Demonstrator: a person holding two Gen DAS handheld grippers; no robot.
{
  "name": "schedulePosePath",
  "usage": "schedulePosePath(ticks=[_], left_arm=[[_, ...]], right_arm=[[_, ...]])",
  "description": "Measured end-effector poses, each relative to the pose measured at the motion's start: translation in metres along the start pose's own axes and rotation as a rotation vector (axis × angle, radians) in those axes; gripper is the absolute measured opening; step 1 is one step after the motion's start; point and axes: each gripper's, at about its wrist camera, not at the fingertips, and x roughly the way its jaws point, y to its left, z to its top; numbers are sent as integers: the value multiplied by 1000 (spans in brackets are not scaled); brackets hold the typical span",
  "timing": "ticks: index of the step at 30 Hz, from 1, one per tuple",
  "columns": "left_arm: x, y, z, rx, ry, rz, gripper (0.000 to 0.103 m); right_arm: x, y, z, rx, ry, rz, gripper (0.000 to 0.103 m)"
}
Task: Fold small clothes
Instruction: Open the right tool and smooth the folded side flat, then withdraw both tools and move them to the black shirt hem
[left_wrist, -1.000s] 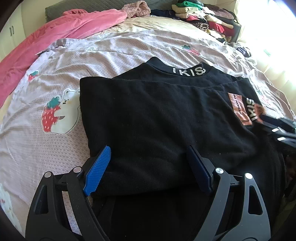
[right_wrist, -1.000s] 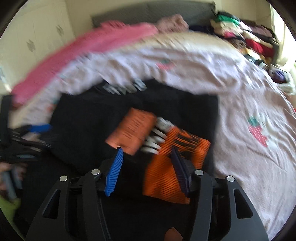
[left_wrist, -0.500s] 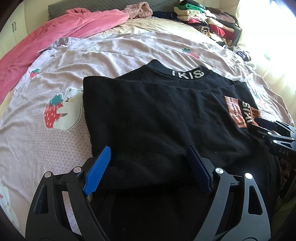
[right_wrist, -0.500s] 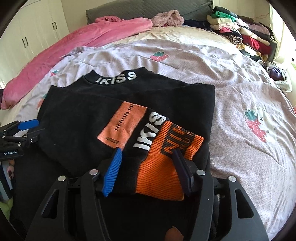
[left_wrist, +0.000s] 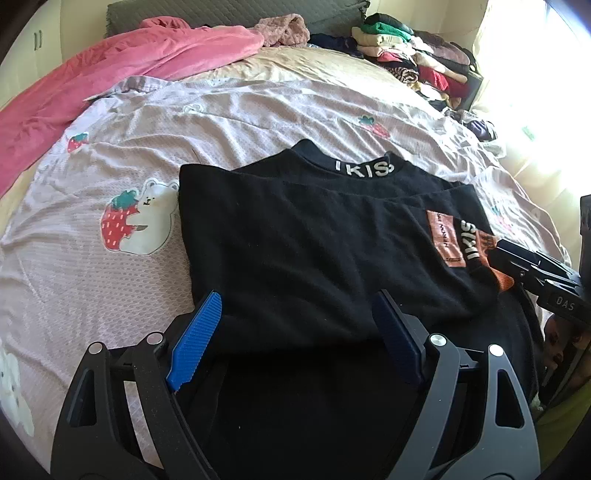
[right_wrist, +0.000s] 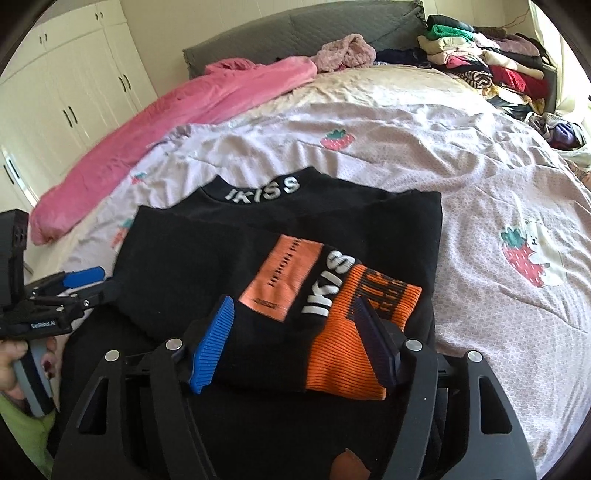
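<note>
Spread jaws are seen on the left gripper (left_wrist: 295, 332) in the left wrist view, with the near folded edge of the black sweater (left_wrist: 314, 251) lying between them and nothing pinched. The sweater is laid flat on the bed (left_wrist: 92, 280), its IKISS collar (left_wrist: 364, 170) at the far side and an orange-cuffed sleeve (left_wrist: 476, 251) folded across its right part. The right gripper (left_wrist: 535, 273) is seen just beside that cuff. A pink blanket (left_wrist: 110, 85) lies well beyond the collar, and a clothes pile (left_wrist: 413, 62) is stacked at the far right of it.

In the right wrist view the right gripper (right_wrist: 295, 343) is likewise spread, the orange cuff (right_wrist: 351, 354) resting between the fingers without being squeezed. The left gripper (right_wrist: 74, 291) is seen at the sweater's left edge.

Both sleeves appear to be folded in, so the sideways folds are judged done; a fold of the lower body up toward the collar is probably left, since dark cloth extends under the jaws.

Compared with the frames a second earlier, the sweater is unchanged, the blur in the right view is gone, and both grippers are drawn slightly back from the collar.
</note>
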Motion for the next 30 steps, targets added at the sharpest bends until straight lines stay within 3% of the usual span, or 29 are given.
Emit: schedulePosePath(ticks=[3,8,16,30], left_arm=[[-7,-1,0,-1,-10,0,84],[-23,-1,0,-4,-31,-14,85],[-47,-1,-1,-11,-65,-33,86],[-85,2,-7,-21,-121,-42,86]], right_arm=[[-8,1,2,7,-25,16,78],[-33,5,9,35,-88,103,78],[-87,2,14,58,-195,158,82],[-197,-16,21,24,-319,74,82]])
